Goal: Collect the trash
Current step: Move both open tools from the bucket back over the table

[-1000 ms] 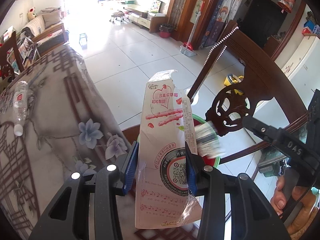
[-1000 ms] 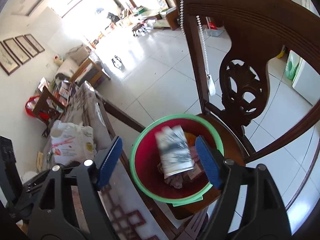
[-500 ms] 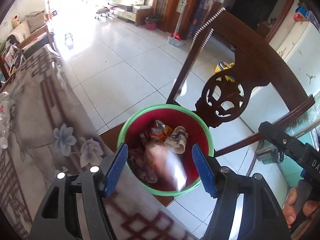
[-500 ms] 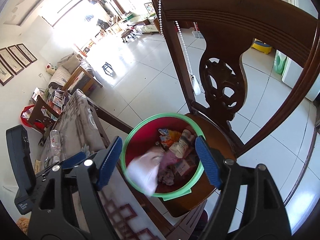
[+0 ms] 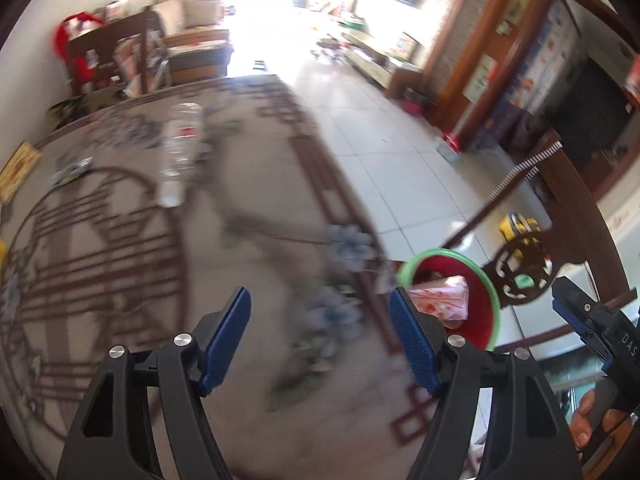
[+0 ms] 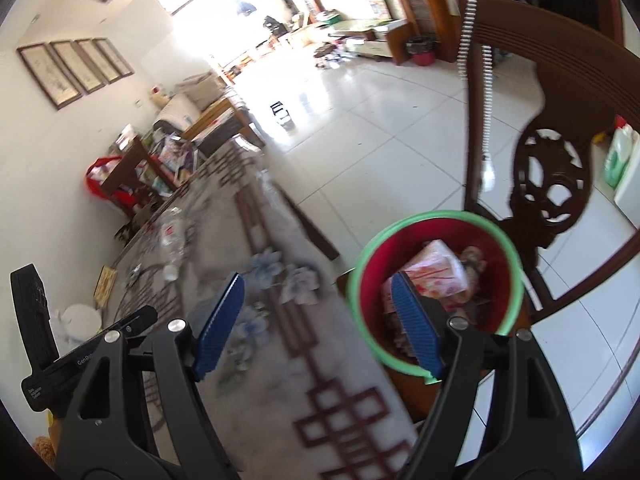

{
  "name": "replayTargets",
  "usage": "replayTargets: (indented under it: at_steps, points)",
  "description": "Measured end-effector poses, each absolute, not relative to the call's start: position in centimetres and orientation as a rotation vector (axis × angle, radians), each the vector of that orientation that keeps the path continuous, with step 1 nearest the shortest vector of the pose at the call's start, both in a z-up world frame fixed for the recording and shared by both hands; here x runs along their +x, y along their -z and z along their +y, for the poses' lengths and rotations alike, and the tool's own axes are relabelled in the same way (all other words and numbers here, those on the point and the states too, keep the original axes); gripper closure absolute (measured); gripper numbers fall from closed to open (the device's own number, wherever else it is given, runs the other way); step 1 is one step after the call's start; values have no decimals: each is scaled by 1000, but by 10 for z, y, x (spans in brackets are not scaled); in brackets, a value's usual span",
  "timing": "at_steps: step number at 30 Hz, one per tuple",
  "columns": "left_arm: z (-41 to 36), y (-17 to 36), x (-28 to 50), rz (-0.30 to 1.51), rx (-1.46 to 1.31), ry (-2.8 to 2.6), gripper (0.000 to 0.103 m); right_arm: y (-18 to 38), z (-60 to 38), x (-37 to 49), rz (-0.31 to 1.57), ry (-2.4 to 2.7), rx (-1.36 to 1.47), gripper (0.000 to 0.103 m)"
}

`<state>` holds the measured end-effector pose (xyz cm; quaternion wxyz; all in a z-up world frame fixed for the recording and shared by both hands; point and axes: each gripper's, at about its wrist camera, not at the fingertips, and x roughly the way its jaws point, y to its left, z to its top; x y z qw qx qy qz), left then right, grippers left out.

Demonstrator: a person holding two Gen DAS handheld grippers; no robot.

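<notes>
A red bin with a green rim (image 5: 489, 280) (image 6: 505, 240) stands on a wooden chair seat beside the table. A pink snack wrapper (image 5: 442, 298) (image 6: 436, 270) lies in it on top of other trash. An empty clear plastic bottle (image 5: 180, 148) (image 6: 172, 240) lies on the patterned tablecloth, far from both grippers. My left gripper (image 5: 320, 338) is open and empty over the table, left of the bin. My right gripper (image 6: 316, 326) is open and empty at the table edge, its right finger in front of the bin.
A small flat wrapper (image 5: 70, 170) lies on the tablecloth (image 5: 120, 260) left of the bottle. The carved wooden chair back (image 6: 552, 176) rises behind the bin. A white cup (image 6: 82, 318) stands at the table's far left. Tiled floor (image 6: 380, 120) lies beyond.
The pink wrapper left my left gripper and now lies in the bin. Both grippers have swung left from over the bin toward the table. The right gripper's packet also dropped in.
</notes>
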<state>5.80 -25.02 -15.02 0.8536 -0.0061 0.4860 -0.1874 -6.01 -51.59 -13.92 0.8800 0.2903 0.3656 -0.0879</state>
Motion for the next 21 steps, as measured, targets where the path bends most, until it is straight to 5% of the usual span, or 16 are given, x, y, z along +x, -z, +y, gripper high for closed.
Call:
replayTargets:
  at_steps: [16, 21]
  points:
    - [43, 94, 106, 827, -42, 25, 34, 56, -315, 114, 705, -161, 443, 27]
    - [87, 42, 158, 720, 102, -14, 34, 35, -279, 227, 712, -106, 358, 17]
